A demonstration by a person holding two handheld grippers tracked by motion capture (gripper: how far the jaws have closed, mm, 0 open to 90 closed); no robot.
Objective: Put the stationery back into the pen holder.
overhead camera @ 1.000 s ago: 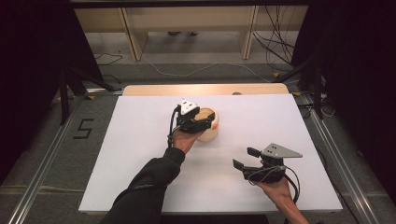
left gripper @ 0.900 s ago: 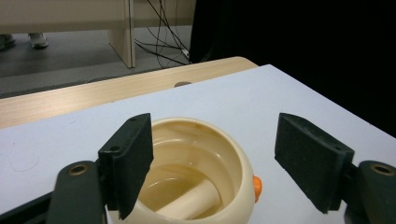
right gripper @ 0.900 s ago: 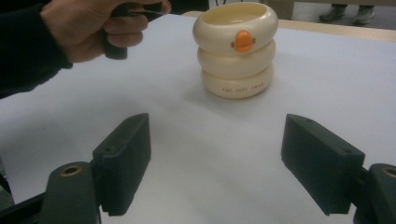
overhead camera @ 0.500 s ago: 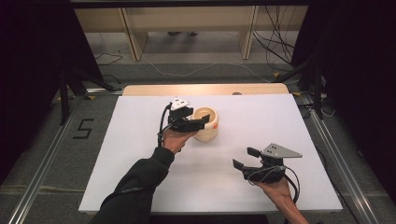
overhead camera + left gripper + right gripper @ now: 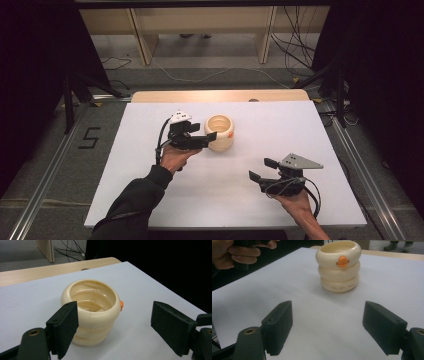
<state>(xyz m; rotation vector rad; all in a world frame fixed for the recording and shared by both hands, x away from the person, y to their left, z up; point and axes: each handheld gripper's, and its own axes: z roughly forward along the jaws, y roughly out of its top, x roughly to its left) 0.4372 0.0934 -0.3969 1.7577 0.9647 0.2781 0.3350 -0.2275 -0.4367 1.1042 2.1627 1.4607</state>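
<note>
High view: the left gripper (image 5: 209,136) is held spread beside the cup (image 5: 220,132); the right gripper (image 5: 262,169) is spread, well apart.

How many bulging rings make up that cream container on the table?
3, stacked on the cream container: the top ring carries the orange button, the middle sits under it, the bottom rests on the white table.

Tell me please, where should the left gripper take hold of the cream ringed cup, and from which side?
Probably by the top ring's wall, one jaw inside the open mouth and one outside. The cream ringed cup stands upright, and the left gripper is open, level with the rim on the side away from the orange knob.
</note>
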